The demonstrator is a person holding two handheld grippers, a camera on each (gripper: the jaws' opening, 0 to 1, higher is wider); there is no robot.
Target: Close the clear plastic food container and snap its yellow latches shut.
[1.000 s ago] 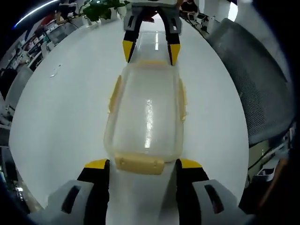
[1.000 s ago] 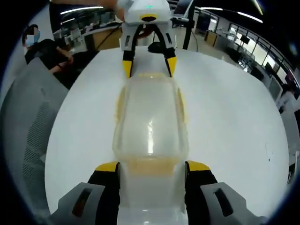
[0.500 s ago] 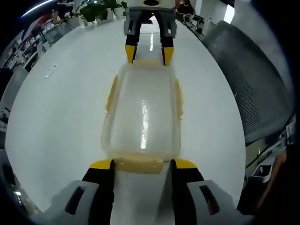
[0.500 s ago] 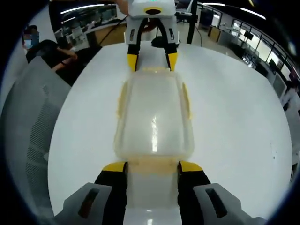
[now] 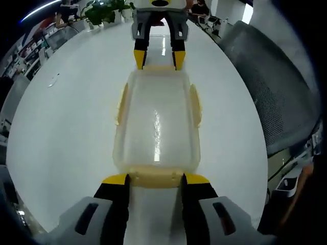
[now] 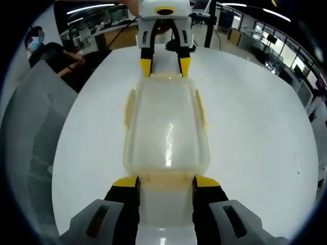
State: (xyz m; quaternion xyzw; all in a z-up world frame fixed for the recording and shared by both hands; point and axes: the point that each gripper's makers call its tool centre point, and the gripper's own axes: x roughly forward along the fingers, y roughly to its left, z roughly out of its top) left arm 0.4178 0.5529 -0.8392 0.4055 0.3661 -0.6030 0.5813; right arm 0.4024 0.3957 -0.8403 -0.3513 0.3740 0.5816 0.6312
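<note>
In the left gripper view the clear food container (image 5: 156, 127) lies lid-on at frame centre on the white table (image 5: 66, 132), its long axis running from bottom to top of the frame, pointing straight away along the jaws. The left gripper (image 5: 155, 179) stands at the near short end, its 2 jaws clamped on the near end latch (image 5: 155, 177). The right gripper (image 5: 159, 57) closes on the far end latch at the upper centre. Yellow side latches (image 5: 121, 103) line both long sides. In the right gripper view the container (image 6: 166, 127) runs likewise, with the right gripper (image 6: 165, 181) clamping the near latch (image 6: 166, 177) and the left gripper (image 6: 165, 65) at the far end. A grey mesh chair (image 6: 30, 138) stands at frame left.
</note>
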